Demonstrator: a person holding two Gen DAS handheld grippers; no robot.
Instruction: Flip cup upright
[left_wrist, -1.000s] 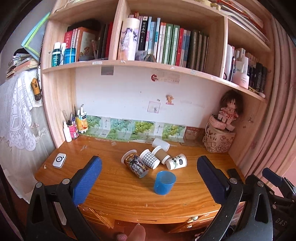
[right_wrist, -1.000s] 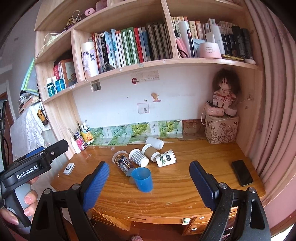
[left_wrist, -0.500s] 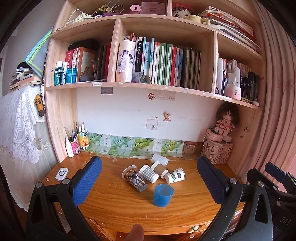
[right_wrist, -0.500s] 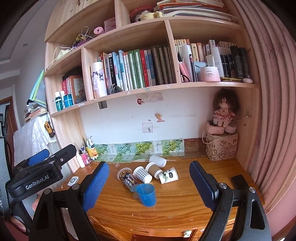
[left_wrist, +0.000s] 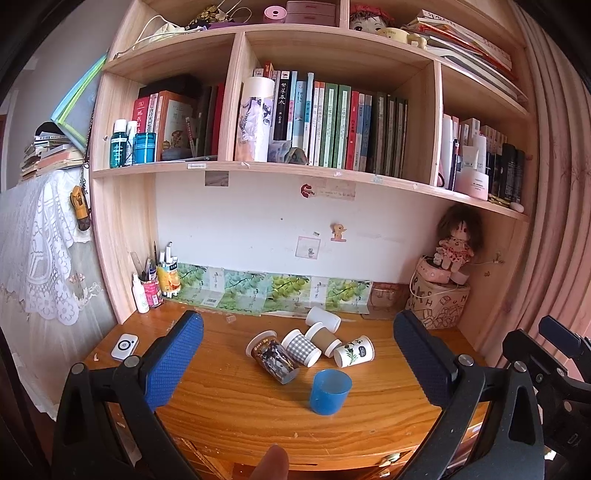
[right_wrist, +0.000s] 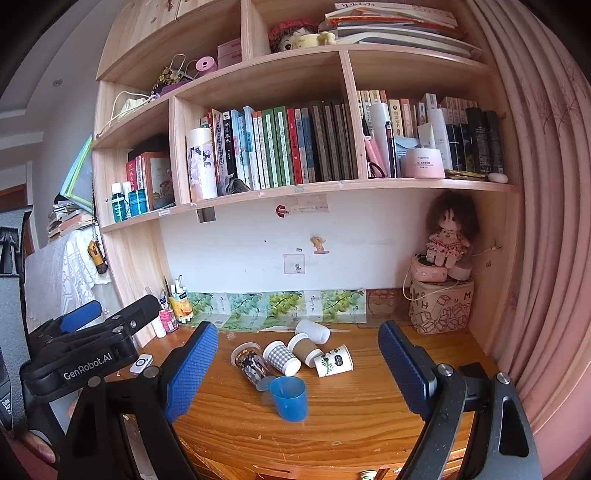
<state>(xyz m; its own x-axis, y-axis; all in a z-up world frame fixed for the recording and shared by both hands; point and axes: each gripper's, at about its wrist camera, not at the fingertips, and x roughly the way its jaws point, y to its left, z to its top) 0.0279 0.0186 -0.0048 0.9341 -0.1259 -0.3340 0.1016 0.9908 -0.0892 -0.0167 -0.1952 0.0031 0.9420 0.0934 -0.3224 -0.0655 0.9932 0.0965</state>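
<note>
A blue plastic cup (left_wrist: 330, 392) stands upright, mouth up, near the front of the wooden desk (left_wrist: 240, 402); it also shows in the right wrist view (right_wrist: 289, 397). Behind it several cups lie on their sides: a dark patterned one (left_wrist: 273, 356), a grey checked one (left_wrist: 301, 347), a brown one (left_wrist: 324, 339), a white one with a plant print (left_wrist: 354, 351) and a plain white one (left_wrist: 322, 319). My left gripper (left_wrist: 297, 360) is open and empty, held back from the desk. My right gripper (right_wrist: 298, 363) is open and empty too.
A white remote (left_wrist: 125, 346) lies at the desk's left. Pen pots and bottles (left_wrist: 155, 284) stand at the back left. A printed box with a doll (left_wrist: 439, 299) fills the back right corner. Bookshelves hang above. A pink curtain (right_wrist: 546, 258) is on the right.
Both grippers have drawn back and tilted up from the desk, so the cups look smaller and lower and more shelving shows. The cups have not moved.
</note>
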